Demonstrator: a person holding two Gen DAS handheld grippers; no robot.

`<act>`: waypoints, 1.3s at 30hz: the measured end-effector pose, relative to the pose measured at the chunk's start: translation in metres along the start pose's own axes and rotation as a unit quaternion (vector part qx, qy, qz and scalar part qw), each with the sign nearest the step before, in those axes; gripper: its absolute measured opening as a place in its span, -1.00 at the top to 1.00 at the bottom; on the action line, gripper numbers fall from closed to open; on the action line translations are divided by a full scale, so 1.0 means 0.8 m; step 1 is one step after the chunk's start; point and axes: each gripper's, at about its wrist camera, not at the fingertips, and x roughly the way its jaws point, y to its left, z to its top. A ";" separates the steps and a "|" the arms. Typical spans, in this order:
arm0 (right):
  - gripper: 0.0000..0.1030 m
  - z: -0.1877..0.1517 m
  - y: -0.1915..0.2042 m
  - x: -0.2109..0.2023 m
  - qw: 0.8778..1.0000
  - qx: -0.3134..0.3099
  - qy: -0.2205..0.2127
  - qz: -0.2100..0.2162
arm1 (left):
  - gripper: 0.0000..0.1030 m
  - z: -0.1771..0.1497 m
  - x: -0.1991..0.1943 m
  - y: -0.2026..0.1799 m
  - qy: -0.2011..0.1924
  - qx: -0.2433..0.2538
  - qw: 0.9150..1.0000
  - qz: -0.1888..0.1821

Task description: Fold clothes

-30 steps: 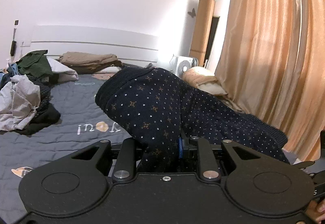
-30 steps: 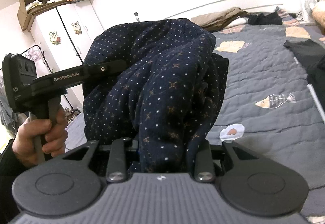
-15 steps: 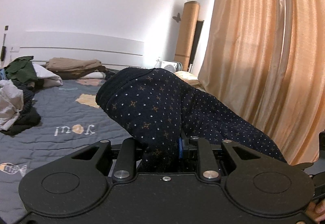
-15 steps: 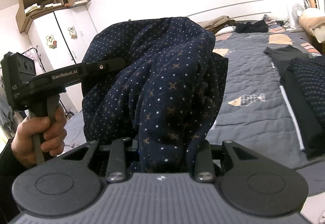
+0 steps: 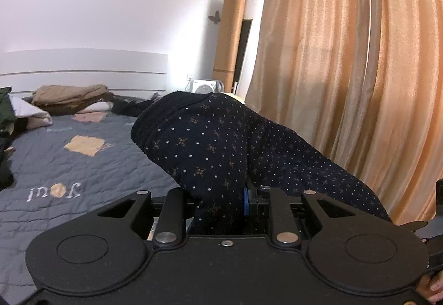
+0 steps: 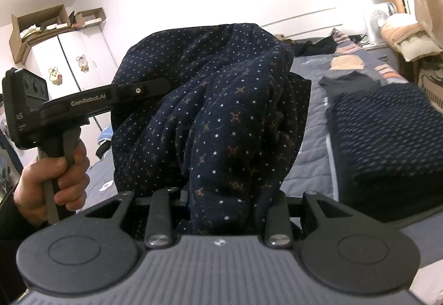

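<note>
A navy garment with small white dots and tan crosses (image 5: 210, 144) is bunched up and held in the air above the bed by both grippers. My left gripper (image 5: 221, 194) is shut on one bundle of it; the cloth hides the fingertips. My right gripper (image 6: 221, 194) is shut on another thick fold of the same garment (image 6: 221, 111). In the right wrist view a hand (image 6: 55, 180) holds the left gripper (image 6: 155, 86) at the left, its finger running into the cloth. A folded dark knit stack (image 6: 387, 139) lies on the bed to the right.
A grey quilted bedspread (image 5: 83, 166) covers the bed. Folded beige and brown clothes (image 5: 72, 92) lie by the white headboard. Orange curtains (image 5: 346, 83) hang close on the right, with a small fan (image 5: 203, 87) in the corner. A white wardrobe (image 6: 69, 64) stands at the left.
Both grippers carried the garment to the right along the bed. The curtain now fills more of the left view and the folded dark stack is much nearer in the right view. Both grips are unchanged.
</note>
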 end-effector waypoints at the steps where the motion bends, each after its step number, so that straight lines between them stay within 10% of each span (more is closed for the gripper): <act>1: 0.40 -0.005 0.001 -0.001 1.000 0.001 -0.003 -0.002 | 0.59 0.001 0.006 -0.007 0.000 0.000 1.000 -0.002; 27: 0.40 0.054 -0.058 -0.005 0.998 -0.039 0.006 -0.055 | 0.59 0.061 0.185 -0.056 -0.017 -0.027 0.999 -0.043; 39: 0.39 0.052 -0.202 0.067 0.994 0.029 0.079 -0.075 | 0.59 0.011 0.396 -0.029 0.122 -0.021 0.992 -0.038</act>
